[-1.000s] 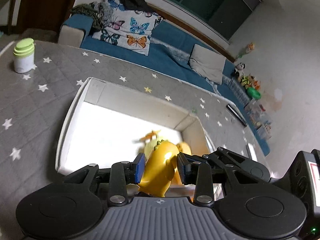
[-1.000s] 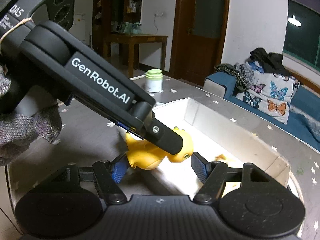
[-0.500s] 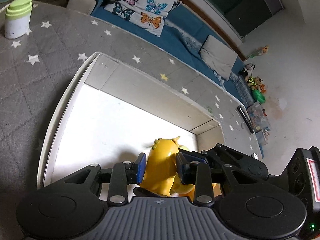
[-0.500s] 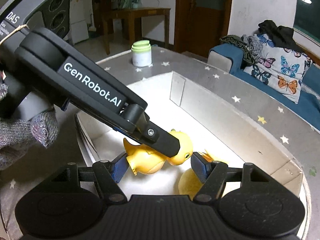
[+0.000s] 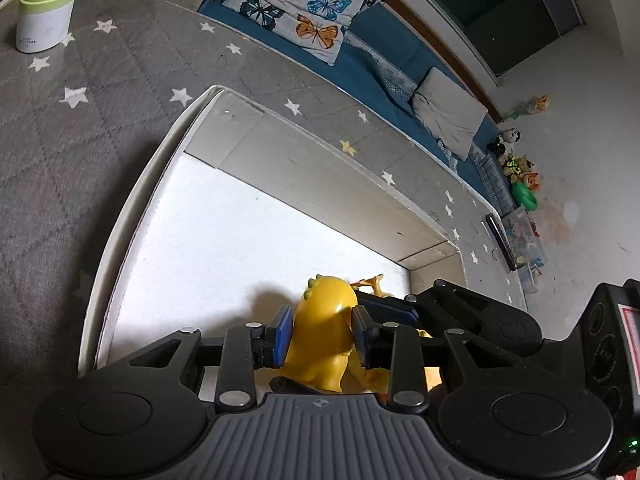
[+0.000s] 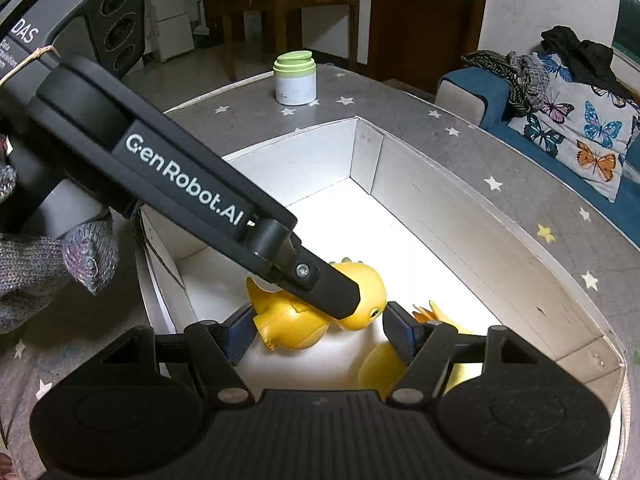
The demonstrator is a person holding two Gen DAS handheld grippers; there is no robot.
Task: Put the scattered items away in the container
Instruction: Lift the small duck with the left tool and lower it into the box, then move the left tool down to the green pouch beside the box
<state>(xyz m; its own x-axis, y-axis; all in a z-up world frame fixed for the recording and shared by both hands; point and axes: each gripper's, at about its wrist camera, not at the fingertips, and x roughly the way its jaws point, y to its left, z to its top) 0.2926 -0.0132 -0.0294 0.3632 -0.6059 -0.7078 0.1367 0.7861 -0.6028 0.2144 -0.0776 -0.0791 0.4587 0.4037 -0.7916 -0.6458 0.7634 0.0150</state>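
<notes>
My left gripper (image 5: 321, 334) is shut on a yellow toy dinosaur (image 5: 326, 328) and holds it low inside the white box (image 5: 132, 184), near the box floor. In the right wrist view the same dinosaur (image 6: 296, 322) lies under the left gripper's finger (image 6: 320, 284) inside the box (image 6: 460, 216). My right gripper (image 6: 318, 334) is open and empty, its blue pads on either side of the dinosaur without touching it. A second yellow toy (image 6: 380, 368) lies in the box behind the right pad, partly hidden.
A white jar with a green lid (image 6: 295, 78) (image 5: 44, 20) stands on the grey star-patterned tablecloth (image 5: 60, 120) beyond the box. A blue sofa with a butterfly cushion (image 5: 304, 20) runs along the far table edge. A dark flat object (image 5: 500, 240) lies near the table's right edge.
My left gripper has lowered the dinosaur from above the box rim down into the box. The right gripper stayed open and followed downward.
</notes>
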